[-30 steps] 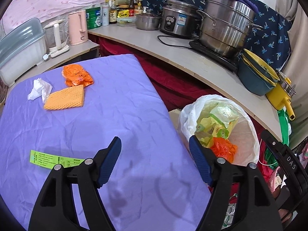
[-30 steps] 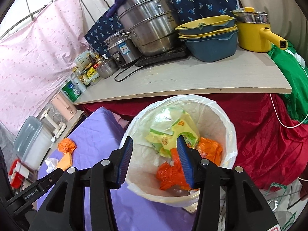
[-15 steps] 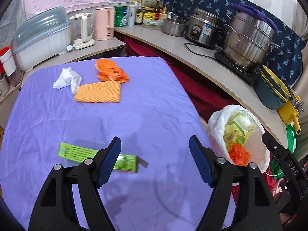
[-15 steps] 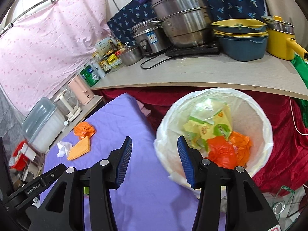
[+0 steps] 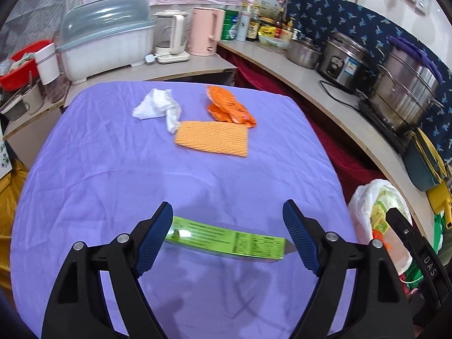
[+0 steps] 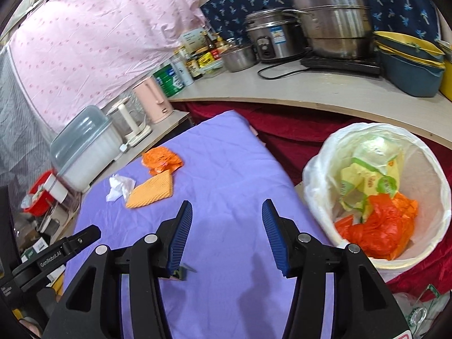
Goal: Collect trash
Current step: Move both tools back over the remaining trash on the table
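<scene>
Nearest in the left wrist view, the left gripper (image 5: 227,236) with black arms and blue ribbed pads hangs over a table draped in a wrinkled purple cloth (image 5: 113,169); its jaws have just been opening and stand wide, released, gripping nothing. A flat green printed wrapper (image 5: 226,238) lies on the cloth in the gap between the pads, and neither pad presses on it. In the right wrist view, the right gripper (image 6: 227,236), of the same make, hovers over the same cloth near the table's right edge; its jaws have also just been opening a little, and nothing is between them. Just beside the table on the right stands a round bin lined with a white plastic bag (image 6: 319,166), holding yellow-green packets and crumpled orange plastic. Farther across the cloth lie three more pieces of rubbish close together: a flat orange ribbed rectangle (image 5: 212,138), a crumpled white tissue (image 5: 158,107) to its left, and a crumpled orange wrapper (image 5: 228,107) touching its far right corner. Beyond the table, a pale curved counter (image 5: 325,96) carries a pink kettle (image 5: 205,31), a covered dish rack (image 5: 107,39), bottles and steel pots (image 5: 401,90).
</scene>
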{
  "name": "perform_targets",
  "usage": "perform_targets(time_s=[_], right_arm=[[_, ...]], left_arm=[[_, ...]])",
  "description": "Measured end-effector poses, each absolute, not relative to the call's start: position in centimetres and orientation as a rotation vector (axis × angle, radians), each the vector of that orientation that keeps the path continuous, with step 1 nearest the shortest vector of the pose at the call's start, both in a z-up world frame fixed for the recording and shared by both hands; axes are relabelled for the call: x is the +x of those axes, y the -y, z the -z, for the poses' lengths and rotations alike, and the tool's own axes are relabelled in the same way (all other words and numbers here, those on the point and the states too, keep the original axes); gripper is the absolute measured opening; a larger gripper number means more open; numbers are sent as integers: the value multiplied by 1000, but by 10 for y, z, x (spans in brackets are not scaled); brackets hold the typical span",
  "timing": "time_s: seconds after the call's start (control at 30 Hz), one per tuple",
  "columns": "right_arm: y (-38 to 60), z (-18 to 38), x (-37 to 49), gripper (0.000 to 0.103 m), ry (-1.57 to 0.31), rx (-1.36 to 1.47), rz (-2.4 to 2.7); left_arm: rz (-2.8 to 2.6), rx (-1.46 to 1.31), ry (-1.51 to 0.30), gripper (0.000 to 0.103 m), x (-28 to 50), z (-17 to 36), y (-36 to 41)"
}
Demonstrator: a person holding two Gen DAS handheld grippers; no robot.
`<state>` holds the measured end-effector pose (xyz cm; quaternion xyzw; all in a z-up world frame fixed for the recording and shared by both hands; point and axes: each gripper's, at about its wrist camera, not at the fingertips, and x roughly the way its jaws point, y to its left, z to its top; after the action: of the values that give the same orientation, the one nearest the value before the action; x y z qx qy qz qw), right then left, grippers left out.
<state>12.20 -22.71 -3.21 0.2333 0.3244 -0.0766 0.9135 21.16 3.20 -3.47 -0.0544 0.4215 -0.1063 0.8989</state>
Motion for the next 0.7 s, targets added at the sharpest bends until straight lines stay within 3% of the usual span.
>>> perform_targets(time_s=[0.7], right_arm=[[146,44,229,50,-774,396,-19]], left_arm=[[62,-147,-886,81,288,49,-115]])
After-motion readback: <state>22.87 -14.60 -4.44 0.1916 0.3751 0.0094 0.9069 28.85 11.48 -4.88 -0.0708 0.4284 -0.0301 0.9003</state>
